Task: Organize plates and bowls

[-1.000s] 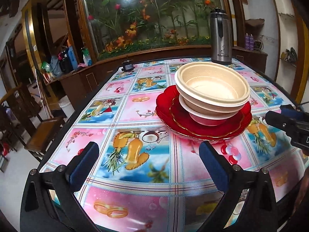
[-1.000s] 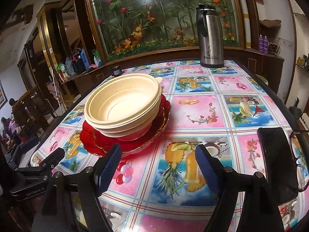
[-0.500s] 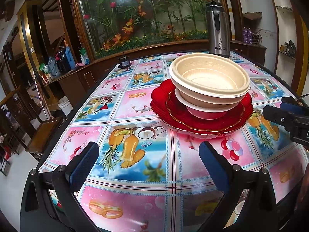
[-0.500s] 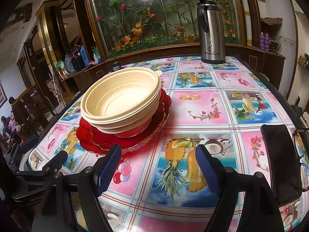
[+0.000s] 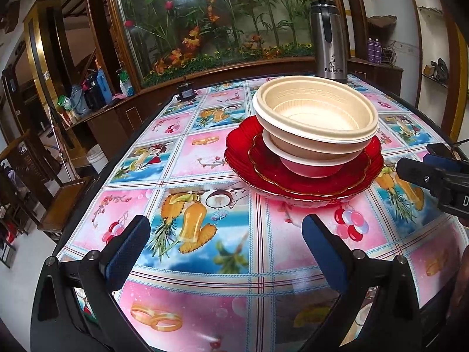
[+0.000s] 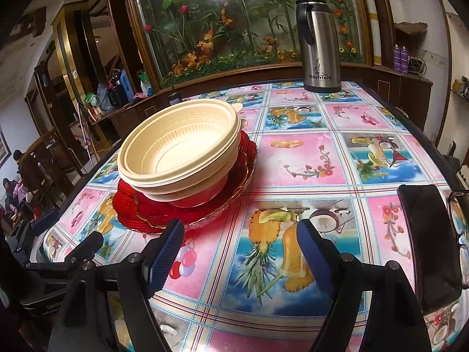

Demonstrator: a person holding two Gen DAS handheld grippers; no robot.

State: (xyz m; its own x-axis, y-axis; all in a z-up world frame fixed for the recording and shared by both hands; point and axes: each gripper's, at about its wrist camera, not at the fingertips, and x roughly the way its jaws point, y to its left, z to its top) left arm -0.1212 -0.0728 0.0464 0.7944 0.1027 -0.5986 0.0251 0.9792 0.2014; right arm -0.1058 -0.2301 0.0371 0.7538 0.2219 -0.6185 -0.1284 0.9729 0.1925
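Observation:
One pile stands on the patterned table: red scalloped plates [image 5: 304, 182] [image 6: 152, 214] at the bottom, a white-rimmed red bowl [image 5: 310, 167] [image 6: 202, 196] on them, and cream bowls [image 5: 316, 117] [image 6: 181, 149] nested on top. My left gripper [image 5: 225, 234] is open and empty, hanging over the table in front of the pile. My right gripper [image 6: 240, 243] is open too, nothing between its blue pads, to the pile's right and nearer to me. The left wrist view shows the right gripper's tip [image 5: 433, 176] at the right edge.
A steel thermos jug [image 6: 319, 44] [image 5: 328, 38] stands at the table's far side before a glass case of flowers. A black phone [image 6: 431, 246] and eyeglasses [image 6: 461, 228] lie at the right edge. A small dark object [image 5: 186, 92] sits far left. Wooden chairs [image 5: 38, 182] stand left.
The pile sits slightly larger and lower in both views, so both grippers have come a little closer to it. The jaws stay as wide as before.

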